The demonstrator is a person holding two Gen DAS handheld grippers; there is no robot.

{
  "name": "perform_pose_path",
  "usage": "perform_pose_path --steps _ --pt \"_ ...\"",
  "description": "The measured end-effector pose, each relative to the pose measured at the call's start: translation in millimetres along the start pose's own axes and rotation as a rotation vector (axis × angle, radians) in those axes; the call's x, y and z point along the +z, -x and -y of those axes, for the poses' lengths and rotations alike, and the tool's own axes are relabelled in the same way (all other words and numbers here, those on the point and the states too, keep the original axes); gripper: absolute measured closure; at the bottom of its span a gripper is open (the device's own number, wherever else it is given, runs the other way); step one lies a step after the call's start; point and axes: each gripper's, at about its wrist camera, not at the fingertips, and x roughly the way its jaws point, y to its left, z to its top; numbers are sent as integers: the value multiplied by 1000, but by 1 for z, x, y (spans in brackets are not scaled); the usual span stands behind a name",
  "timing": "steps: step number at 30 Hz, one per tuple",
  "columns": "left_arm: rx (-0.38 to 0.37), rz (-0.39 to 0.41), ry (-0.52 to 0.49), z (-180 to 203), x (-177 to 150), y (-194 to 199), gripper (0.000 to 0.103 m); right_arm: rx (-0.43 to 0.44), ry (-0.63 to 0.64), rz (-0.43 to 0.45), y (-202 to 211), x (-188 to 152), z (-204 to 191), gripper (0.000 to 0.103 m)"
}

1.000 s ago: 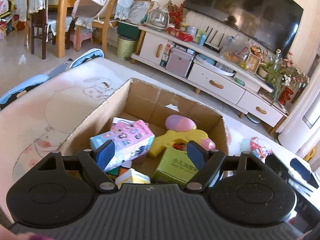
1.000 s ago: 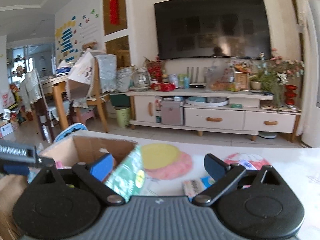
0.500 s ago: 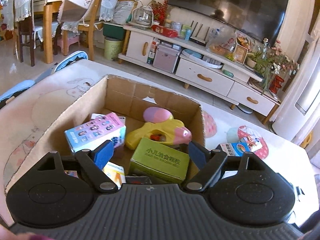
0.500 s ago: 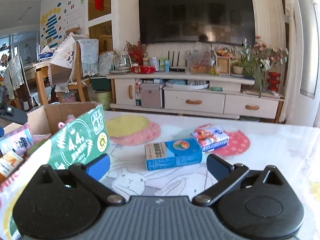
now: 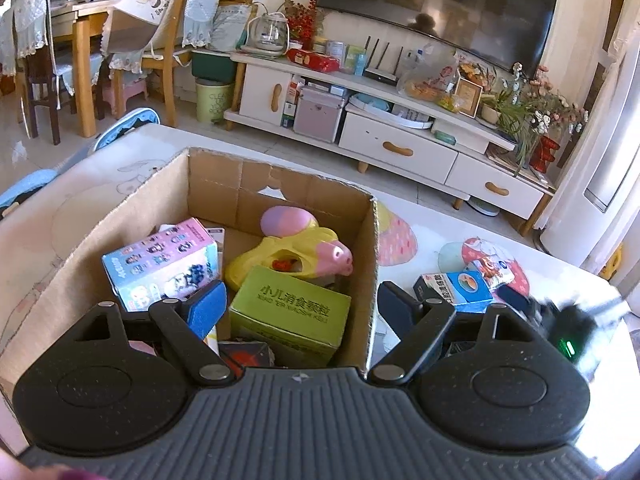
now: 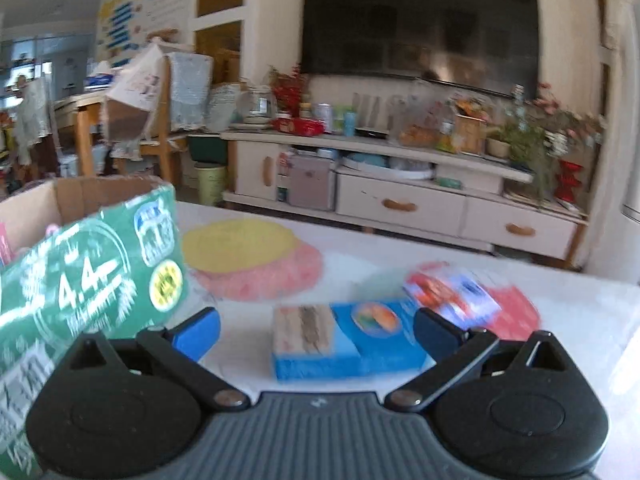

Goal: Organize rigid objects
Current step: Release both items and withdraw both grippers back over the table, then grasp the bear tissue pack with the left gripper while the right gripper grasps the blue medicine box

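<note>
A cardboard box (image 5: 280,184) stands on the table and holds a pink and blue carton (image 5: 160,260), a yellow and pink toy gun (image 5: 296,248) and a lime green box (image 5: 292,312). My left gripper (image 5: 300,304) is open and empty above the box's near right corner. A blue carton (image 6: 348,336) lies on the table between the open fingers of my right gripper (image 6: 316,332); it also shows in the left wrist view (image 5: 456,288). A red and blue packet (image 6: 452,292) lies behind it. A green carton (image 6: 92,280) leans at the left.
The table (image 6: 560,320) has a printed cloth with a yellow and pink patch (image 6: 256,256). Beyond it stand a white TV cabinet (image 5: 400,144) and a dining table with chairs (image 5: 100,40). The right gripper's body (image 5: 568,320) shows blurred at the table's right.
My left gripper has drawn back and to the right over the box. My right gripper has moved forward and lower, so the blue carton now lies between its fingers.
</note>
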Motion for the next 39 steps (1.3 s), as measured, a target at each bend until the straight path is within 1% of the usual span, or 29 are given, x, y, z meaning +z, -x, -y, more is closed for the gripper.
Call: perform_pose_path --steps 4,7,11,13,14,16,18,20,23,26,29,32,34,37,39 --pt "-3 -10 -23 2 -1 -2 1 83 36 -44 -26 18 -5 1" --pt "-6 -12 -39 3 -1 -2 1 124 55 -87 -43 27 -6 2" --pt "-7 -20 -53 3 -1 -4 1 224 69 -215 -66 33 -4 5" --pt "-8 -25 -59 2 0 -5 1 235 103 -278 -71 30 -3 7" --pt "-9 -28 -60 2 0 -5 1 234 120 -294 -70 27 -1 7" --pt "-11 -28 -63 2 -1 -5 1 254 109 -319 -63 22 5 7" --pt "-13 -29 -67 2 -1 -4 1 289 92 -322 -49 13 16 8" --pt "-19 -30 -73 3 -2 -3 0 298 100 -325 -34 4 23 7" --pt "-32 -31 -93 6 -4 -2 0 300 141 -292 2 -16 37 7" --pt "-41 -32 -113 9 -7 -2 0 274 142 -267 36 -36 53 7" --pt "-53 -36 -137 15 -10 -2 0 223 80 -254 62 -48 75 7" --pt "-56 -38 -163 21 -15 -3 0 189 34 -207 73 -48 87 7" --pt "-56 -43 -172 23 -17 -5 0 181 24 -179 72 -43 89 6" --pt "-54 -39 -189 24 -18 -8 0 221 -15 -157 61 -37 86 5" --pt "-45 -22 -191 26 -17 -10 0 245 -15 -160 50 -36 80 5"
